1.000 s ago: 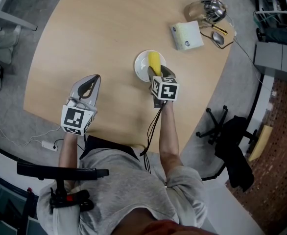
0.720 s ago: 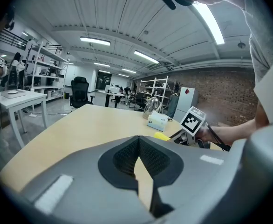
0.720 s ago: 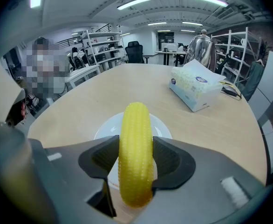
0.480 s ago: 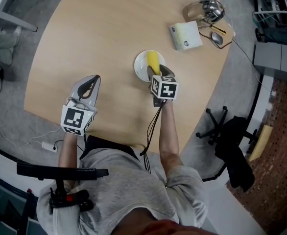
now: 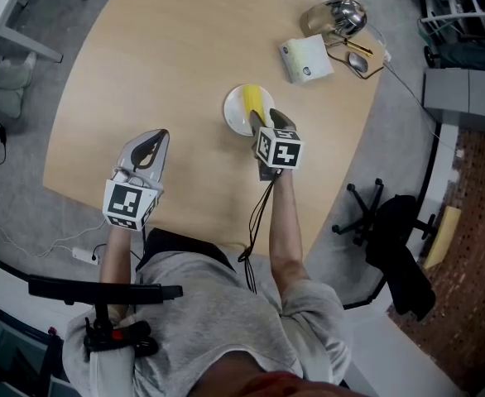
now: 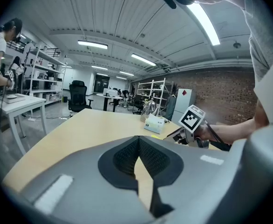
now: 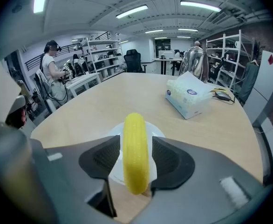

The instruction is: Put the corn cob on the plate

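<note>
A round table [image 5: 168,56] of pale wood stands on a grey floor in a long workshop with strip lights and shelving racks.

There are two hand-held grippers, each with one marker cube. The right gripper [image 5: 265,119] reaches over the middle of the table, and its jaws are pinched on the single corn cob [image 7: 135,148]. The right gripper view shows one dark pad close against each side of the yellow cob, which points straight away from the camera. The cob is over the one white plate [image 5: 231,116]. Its far end reaches across the plate's middle and its near end juts past the near rim. I cannot tell whether it rests on the plate or hangs just above it. The right marker cube [image 5: 277,149] sits behind the jaws, above the person's bare forearm.

The left gripper [image 5: 150,143] is near the table's near edge, well apart from the plate. Its pads are pressed together at the tips, with nothing between them. Its marker cube [image 5: 129,201] is at the table's rim.

Beyond the plate lies one tissue pack [image 5: 306,59]. Past it, at the far edge, stand one shiny metal kettle [image 5: 342,15] and one computer mouse [image 5: 356,60]. One black office chair [image 5: 391,238] stands off the table's right side. One person [image 7: 52,73] stands by the shelves in the background.
</note>
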Demonstrator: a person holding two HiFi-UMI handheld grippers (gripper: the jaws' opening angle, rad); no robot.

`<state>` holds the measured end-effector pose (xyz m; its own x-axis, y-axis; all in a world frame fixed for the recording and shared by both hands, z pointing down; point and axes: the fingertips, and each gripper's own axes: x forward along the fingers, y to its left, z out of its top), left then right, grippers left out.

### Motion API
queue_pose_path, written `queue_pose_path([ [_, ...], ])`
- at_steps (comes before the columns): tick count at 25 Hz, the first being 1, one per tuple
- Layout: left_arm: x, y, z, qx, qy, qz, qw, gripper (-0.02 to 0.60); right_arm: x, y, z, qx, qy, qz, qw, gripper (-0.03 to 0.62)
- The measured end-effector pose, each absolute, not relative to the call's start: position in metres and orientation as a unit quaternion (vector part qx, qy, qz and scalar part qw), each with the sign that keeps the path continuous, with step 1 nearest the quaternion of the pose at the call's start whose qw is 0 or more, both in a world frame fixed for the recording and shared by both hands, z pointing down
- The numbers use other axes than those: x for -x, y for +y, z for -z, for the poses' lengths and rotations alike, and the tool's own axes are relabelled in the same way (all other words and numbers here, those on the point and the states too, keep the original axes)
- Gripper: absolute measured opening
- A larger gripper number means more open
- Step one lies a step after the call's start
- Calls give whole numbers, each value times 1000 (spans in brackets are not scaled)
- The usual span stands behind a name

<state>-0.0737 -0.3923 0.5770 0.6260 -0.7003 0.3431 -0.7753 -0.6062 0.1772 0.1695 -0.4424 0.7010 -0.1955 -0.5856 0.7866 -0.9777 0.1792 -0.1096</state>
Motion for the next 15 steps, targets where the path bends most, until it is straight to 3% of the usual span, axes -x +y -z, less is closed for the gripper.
queue_pose_path([
  [15, 73, -352, -532, -898, -409, -106, 126, 20, -173, -402, -631, -586, -712, -285, 261, 211],
])
